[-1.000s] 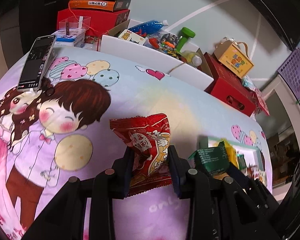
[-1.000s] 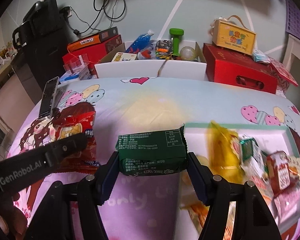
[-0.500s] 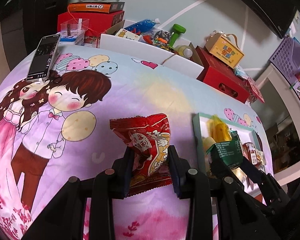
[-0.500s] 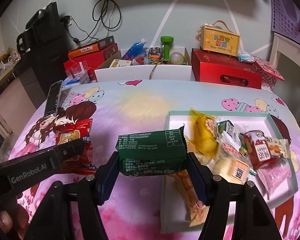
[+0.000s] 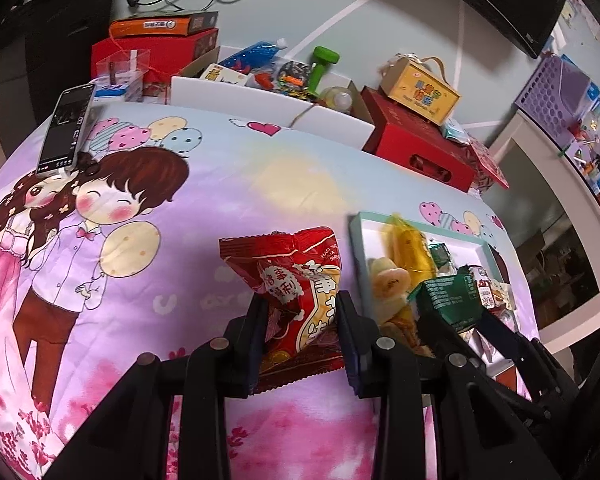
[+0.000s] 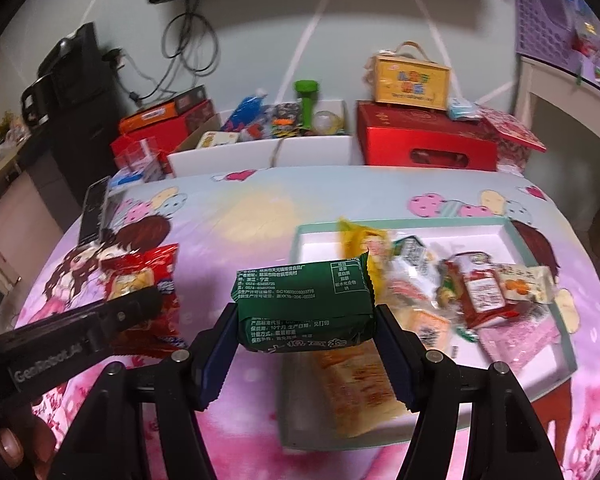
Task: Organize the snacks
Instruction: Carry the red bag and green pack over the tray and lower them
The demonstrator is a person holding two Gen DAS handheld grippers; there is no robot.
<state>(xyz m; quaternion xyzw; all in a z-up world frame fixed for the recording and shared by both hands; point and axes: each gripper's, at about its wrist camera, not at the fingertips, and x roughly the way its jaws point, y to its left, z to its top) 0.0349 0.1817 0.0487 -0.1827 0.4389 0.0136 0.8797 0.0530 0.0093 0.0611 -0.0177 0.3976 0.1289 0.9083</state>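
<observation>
My left gripper (image 5: pixel 302 330) is shut on a red snack bag (image 5: pixel 296 280), held above the cartoon-print cloth; the same red snack bag (image 6: pixel 148 288) shows at left in the right wrist view. My right gripper (image 6: pixel 306 338) is shut on a green snack packet (image 6: pixel 304 302), over the near left corner of a white tray with a teal rim (image 6: pixel 400 224). That green snack packet (image 5: pixel 448 300) and the tray (image 5: pixel 452 238) appear right of my left gripper. The tray holds several snacks, among them a yellow packet (image 6: pixel 360 244) and a red packet (image 6: pixel 482 294).
A phone (image 5: pixel 66 128) lies at the cloth's far left edge. Behind the cloth stand a white open box of toys (image 6: pixel 268 152), red boxes (image 6: pixel 424 140) and a yellow carry box (image 6: pixel 410 82). A thumb (image 6: pixel 8 446) shows at lower left.
Both grippers have pulled back and risen, each keeping its packet. The tray with its snacks has come fully into view under and to the right of the green packet.
</observation>
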